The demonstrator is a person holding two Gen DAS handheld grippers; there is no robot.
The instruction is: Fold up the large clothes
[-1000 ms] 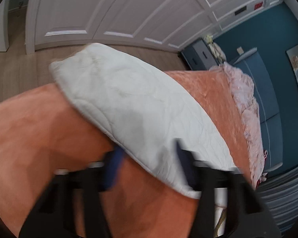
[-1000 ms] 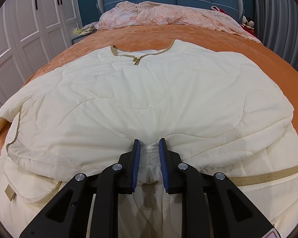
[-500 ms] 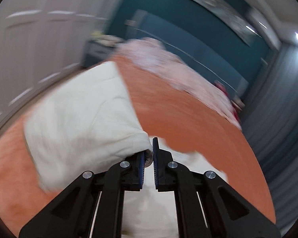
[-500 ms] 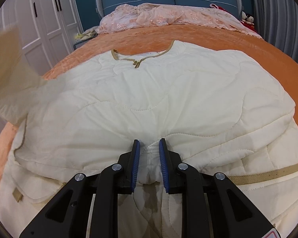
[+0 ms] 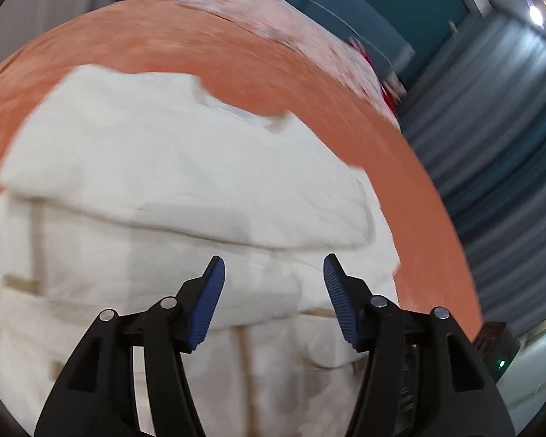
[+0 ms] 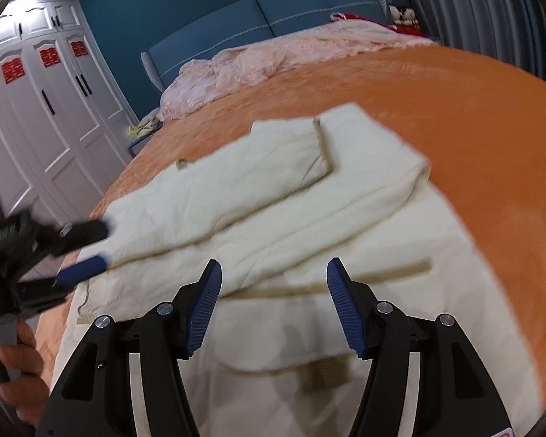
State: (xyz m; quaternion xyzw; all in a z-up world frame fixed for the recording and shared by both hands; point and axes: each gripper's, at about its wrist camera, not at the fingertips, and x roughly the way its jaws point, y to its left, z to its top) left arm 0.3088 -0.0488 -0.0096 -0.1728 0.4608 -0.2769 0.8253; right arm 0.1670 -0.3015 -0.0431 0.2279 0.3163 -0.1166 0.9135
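A large cream quilted coat lies on the orange bedspread, with both sleeves folded across its chest. It fills the left wrist view too. My left gripper is open and empty above the coat's lower half. My right gripper is open and empty above the coat's hem, near a tan strap. The left gripper also shows in the right wrist view at the coat's left edge, blurred, held by a hand.
A crumpled pink quilt lies at the head of the bed by the blue headboard. White wardrobe doors stand on the left. Grey curtains hang on the right.
The left gripper carried the left sleeve across the coat's chest and let go. The right gripper opened and released the coat's hem. Both views have shifted.
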